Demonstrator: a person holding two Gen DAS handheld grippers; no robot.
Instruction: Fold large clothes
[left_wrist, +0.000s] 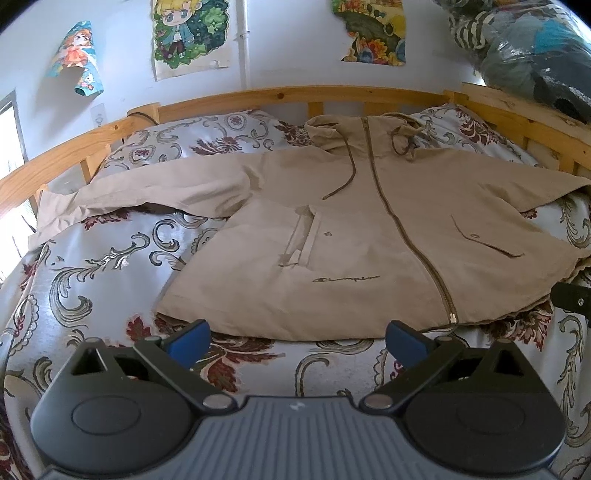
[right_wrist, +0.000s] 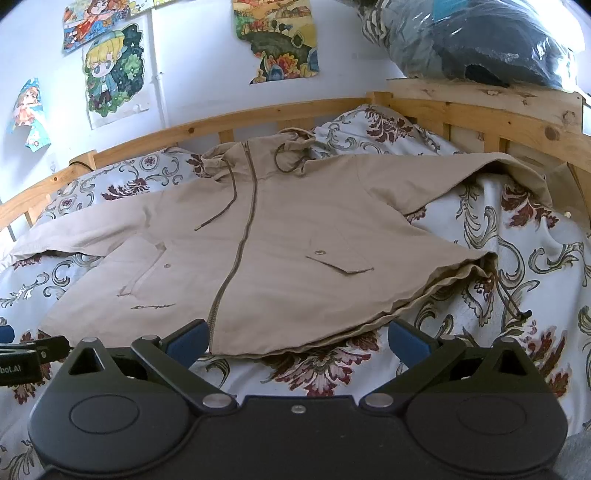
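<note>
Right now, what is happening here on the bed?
A person holds two grippers over a beige zip-up hooded jacket spread flat, front up, on a floral bedspread. The left gripper and right gripper are both open near the hem, holding nothing. Both sleeves lie spread out; no fold is made yet.

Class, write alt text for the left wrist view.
A tan zip-up jacket lies flat, front up, sleeves spread, on a floral bedspread. The open left claw hovers at its hem, holding nothing.
</note>
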